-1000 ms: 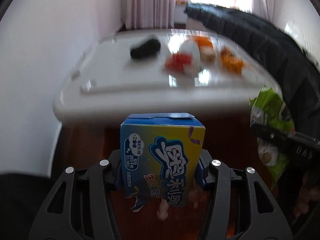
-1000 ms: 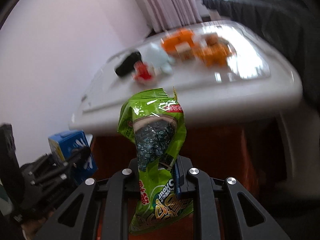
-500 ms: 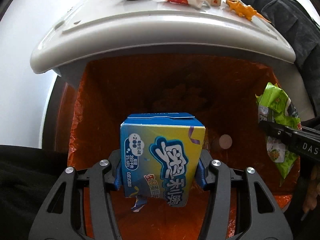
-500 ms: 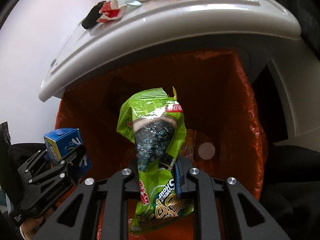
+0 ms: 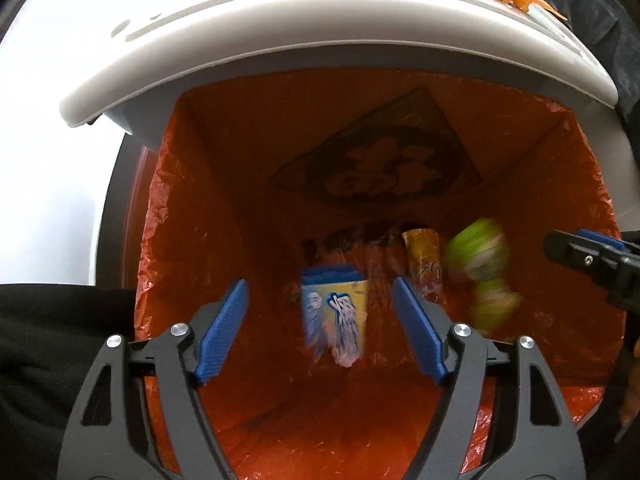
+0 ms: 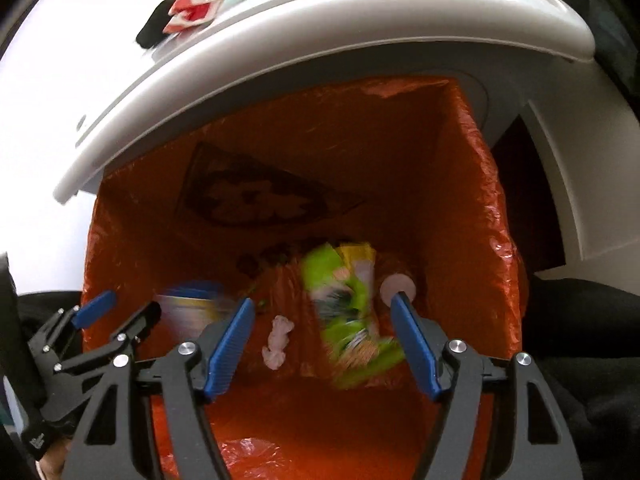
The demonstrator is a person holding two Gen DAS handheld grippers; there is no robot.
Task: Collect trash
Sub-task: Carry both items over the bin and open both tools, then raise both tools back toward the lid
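Left wrist: left gripper (image 5: pixel 320 330) over bin liner (image 5: pixel 192 208), jaws opening, blue pads (image 5: pixel 222 334) clear of box (image 5: pixel 335 322); box blurred, loose between and beyond them, inside bin. Green wrapper (image 5: pixel 478 272) blurred to its right, near yellow packet (image 5: pixel 424 264). Lid (image 5: pixel 280 44) above.

Right wrist: right gripper (image 6: pixel 322 344) jaws opening, green wrapper (image 6: pixel 348 312) blurred between pads, untouched, inside bin. Left gripper (image 6: pixel 116 312) at left, box (image 6: pixel 192 312) beside it. White scrap (image 6: pixel 276 342) below
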